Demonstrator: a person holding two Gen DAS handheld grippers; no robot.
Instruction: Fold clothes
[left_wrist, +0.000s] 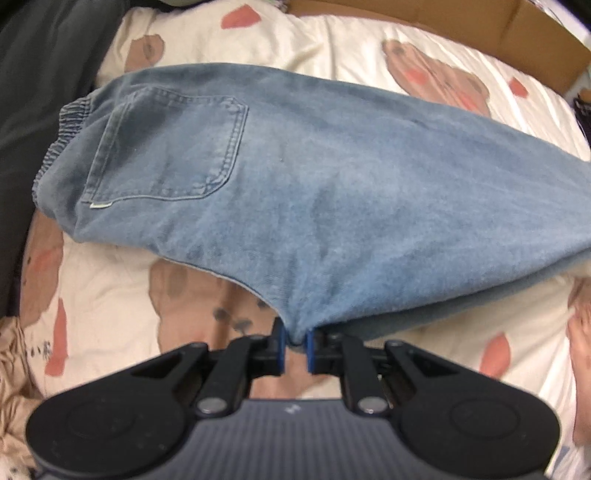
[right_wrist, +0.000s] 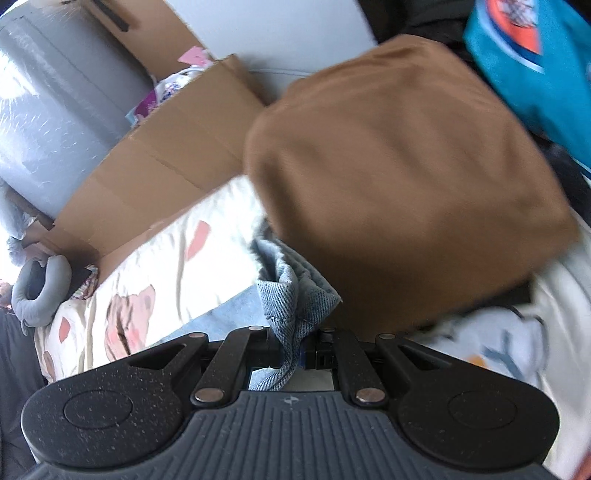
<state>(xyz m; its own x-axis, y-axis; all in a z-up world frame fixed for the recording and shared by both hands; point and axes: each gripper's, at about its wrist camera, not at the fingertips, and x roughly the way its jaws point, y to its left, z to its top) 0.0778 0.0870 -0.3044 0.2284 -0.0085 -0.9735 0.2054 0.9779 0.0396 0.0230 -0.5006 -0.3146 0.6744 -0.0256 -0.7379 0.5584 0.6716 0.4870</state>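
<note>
A cream bedsheet printed with brown bears (left_wrist: 110, 273) is covering the bed, with a brown cardboard box (right_wrist: 162, 162) standing along its far edge. Light blue denim jeans (left_wrist: 314, 177) are lying across it. The left gripper (left_wrist: 294, 349) is pinching their near edge; the right gripper (right_wrist: 295, 350) is clamping a denim hem beside a brown folded garment (right_wrist: 399, 177).

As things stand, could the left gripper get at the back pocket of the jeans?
Probably not yet: the left gripper is shut on the jeans at their near edge. The back pocket lies uncovered, so releasing would free the way.
</note>
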